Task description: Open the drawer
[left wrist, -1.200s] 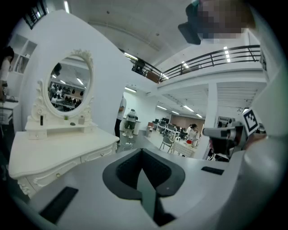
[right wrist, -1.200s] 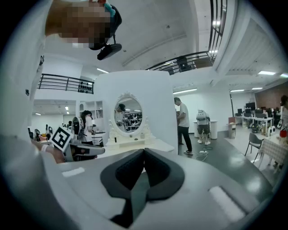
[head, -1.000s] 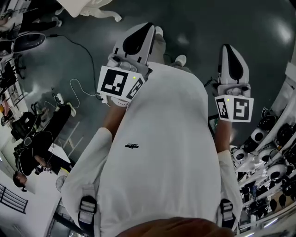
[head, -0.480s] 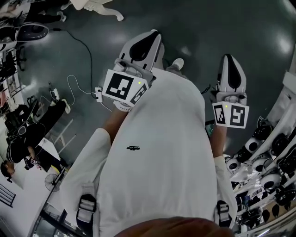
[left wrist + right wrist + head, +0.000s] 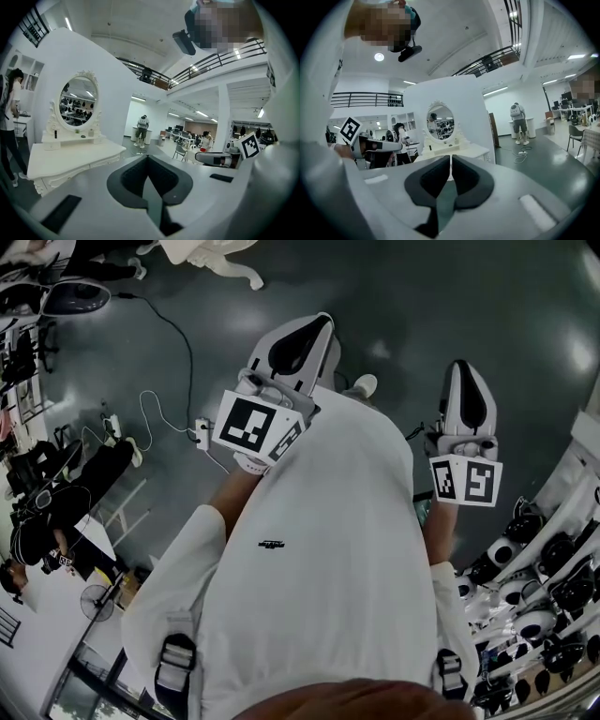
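Left gripper view shows the left gripper (image 5: 147, 158) with its jaws pressed together on nothing; the right gripper (image 5: 450, 158) is likewise closed and empty. Beyond, at lower left, stands the white dressing table (image 5: 65, 159), its drawer (image 5: 101, 161) barely legible and its right end hidden behind the gripper.

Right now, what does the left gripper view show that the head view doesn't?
Left gripper view only: the dressing table top, its oval mirror, and that the left gripper has its jaws together on nothing. Head view only: the floor cable and the floor fan. Both: the left gripper itself.
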Demonstrator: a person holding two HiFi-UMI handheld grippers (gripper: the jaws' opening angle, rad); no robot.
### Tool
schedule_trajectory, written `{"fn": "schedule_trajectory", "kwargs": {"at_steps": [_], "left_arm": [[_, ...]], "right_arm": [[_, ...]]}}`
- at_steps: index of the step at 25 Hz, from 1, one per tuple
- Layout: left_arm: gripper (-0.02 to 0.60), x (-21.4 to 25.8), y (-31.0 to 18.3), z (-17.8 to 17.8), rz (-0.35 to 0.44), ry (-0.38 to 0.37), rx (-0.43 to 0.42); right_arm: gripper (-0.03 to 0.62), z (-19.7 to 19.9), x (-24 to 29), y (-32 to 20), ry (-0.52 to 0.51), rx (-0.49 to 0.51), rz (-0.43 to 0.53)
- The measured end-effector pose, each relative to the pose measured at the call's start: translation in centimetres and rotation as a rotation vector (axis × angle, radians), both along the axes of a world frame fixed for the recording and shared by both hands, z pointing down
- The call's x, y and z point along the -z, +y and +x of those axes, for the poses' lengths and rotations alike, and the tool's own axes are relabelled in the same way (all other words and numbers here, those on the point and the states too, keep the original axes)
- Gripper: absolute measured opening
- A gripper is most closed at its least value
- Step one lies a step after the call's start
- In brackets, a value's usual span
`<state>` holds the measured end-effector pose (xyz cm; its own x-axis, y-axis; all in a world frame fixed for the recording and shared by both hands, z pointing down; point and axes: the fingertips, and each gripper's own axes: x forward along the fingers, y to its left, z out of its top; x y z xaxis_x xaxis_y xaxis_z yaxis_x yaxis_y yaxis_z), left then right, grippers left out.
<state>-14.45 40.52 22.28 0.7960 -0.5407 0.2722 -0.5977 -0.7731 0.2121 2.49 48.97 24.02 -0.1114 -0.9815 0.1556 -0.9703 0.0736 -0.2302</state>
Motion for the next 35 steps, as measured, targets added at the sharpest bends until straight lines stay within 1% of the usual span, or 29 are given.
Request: {"fn": "schedule_trajectory", "kwargs": {"at_steps": [10,16,19,22,26,31,35], "left_arm": [[0.009,1.6,-10.0,-2.1,0.007,0.043,-0.008],[0.009,2.0,-16.0,-5.6,0.002,0.075,-0.015],[0.009,1.8,-18.4,-7.3,-0.008,0.096,-0.012],[0.009,1.3,-20.2,-8.7,-0.026,0.107,-0.019],[0.009,1.0,-21.4,-9.2,-0.047,0.123,-0.025],[0.009,0.4,-22.8,-9.5,-0.061,0.137,0.000],[0.009,-0.2,-24.1,-10.4,-0.069,0.127,0.037]], "right_arm": [[0.012,-2.4,2.4,-10.1,0.038,0.003,0.022],[0.012,-4.9,3.4,-16.0,0.064,-0.024,0.019],[0.012,-6.4,3.5,-18.2,0.080,-0.033,0.008],[0.012,-8.0,3.7,-19.6,0.091,-0.037,-0.008],[0.012,-9.0,3.7,-20.8,0.097,-0.025,-0.038],[0.014,-9.2,3.1,-22.8,0.099,0.001,-0.054],[0.014,-9.7,2.7,-24.8,0.093,0.037,-0.048]]}}
